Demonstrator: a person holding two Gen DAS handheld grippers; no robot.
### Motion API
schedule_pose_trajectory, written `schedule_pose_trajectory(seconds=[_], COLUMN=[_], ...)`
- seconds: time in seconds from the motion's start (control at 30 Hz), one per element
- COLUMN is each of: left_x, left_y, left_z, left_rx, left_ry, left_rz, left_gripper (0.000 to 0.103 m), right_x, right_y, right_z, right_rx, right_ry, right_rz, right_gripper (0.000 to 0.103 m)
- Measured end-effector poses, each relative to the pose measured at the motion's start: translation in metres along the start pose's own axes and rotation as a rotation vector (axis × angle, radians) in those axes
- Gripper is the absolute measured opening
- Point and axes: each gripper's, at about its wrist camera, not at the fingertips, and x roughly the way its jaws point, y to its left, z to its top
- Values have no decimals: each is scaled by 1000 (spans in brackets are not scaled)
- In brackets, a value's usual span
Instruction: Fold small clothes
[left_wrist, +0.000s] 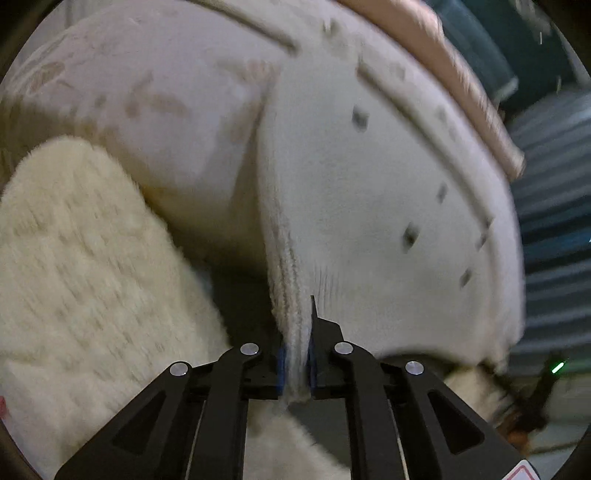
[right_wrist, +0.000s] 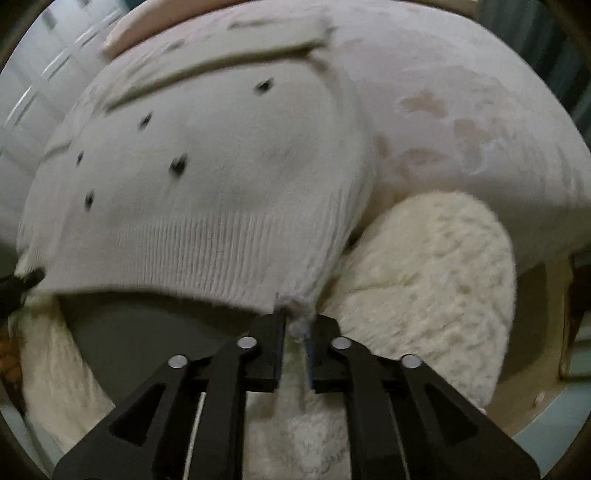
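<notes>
Ribbed cream knit sweater (right_wrist: 207, 192) hem pinched by both fingers, fluffy fleece (right_wrist: 436, 280) beneath

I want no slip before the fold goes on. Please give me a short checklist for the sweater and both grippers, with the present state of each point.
1. Left hand-held gripper shut on the ribbed hem of the sweater: ok.
2. Right hand-held gripper holds the other hem corner: ok, though only a small tuft sits between the pads.
3. Hem between the two grips taut and lifted: ok in the right wrist view.
4. Fluffy cloth below is free of the hem: cannot tell.
5. Upper part of the sweater lies flat on the bed cover: cannot tell, the pictures are blurred.
</notes>
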Motion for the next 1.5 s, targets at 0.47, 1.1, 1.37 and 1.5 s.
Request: schedule_pose_trajectory(seconds=[0.47,1.1,1.37,1.5], left_x=[-56,-12,-91,-77], left_y=[106,211,-2,-164], left_z=[272,384,364,302], left_rx=[-259,-565,-33,293], left_ry=[-448,-453,-629,-567], left_rz=[218,124,-1,-141], left_gripper=[56,6,4,5], right_x=[5,59,57,49], right_y=[72,84,81,72], right_z=[16,13,10,5], right_rx=[23,81,79,105], right_ry=[-234,-41,-66,-103], right_rz=[-27,-86,-21,27], right_gripper=[59,59,59,60])
